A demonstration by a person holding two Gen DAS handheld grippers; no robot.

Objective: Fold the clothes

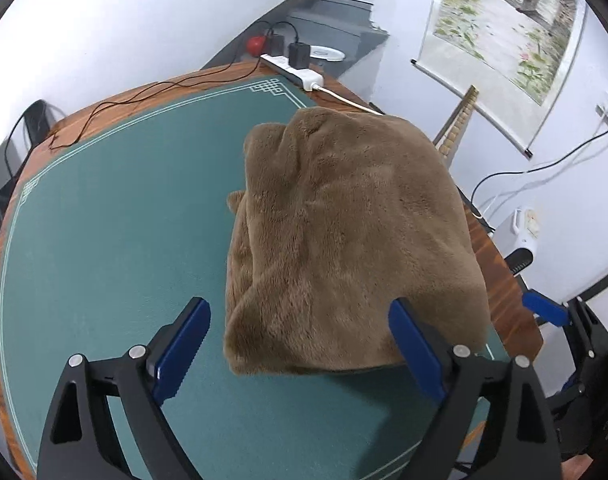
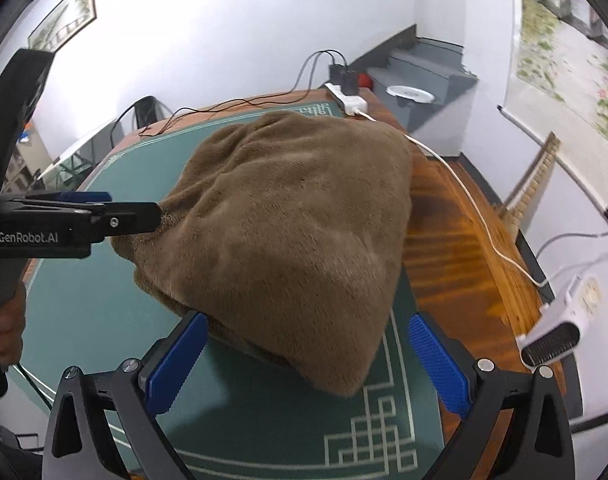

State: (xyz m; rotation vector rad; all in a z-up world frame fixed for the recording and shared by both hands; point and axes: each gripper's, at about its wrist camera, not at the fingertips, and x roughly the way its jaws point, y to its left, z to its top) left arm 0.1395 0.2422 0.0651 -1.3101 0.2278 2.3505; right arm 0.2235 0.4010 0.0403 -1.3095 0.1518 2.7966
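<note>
A brown plush garment (image 1: 344,220) lies folded into a thick bundle on the right half of the green table mat (image 1: 112,220). My left gripper (image 1: 300,305) hovers over the bundle's near edge, jaws wide open; the blue pads do not press on the fabric. In the right wrist view the garment (image 2: 288,224) fills the middle. My right gripper (image 2: 309,321) stands open around its near corner without squeezing it. My left gripper (image 2: 134,205) comes in from the left there, its tip at the bundle's left edge. A blue finger (image 1: 544,311) of my right gripper shows at the right.
A white power strip (image 1: 296,70) with black chargers sits at the table's far corner, and its white cable (image 2: 476,208) runs along the wooden rim (image 2: 456,248). A white heater (image 2: 560,328) stands beside the table at the right. A hand (image 2: 6,332) holds the left gripper's handle.
</note>
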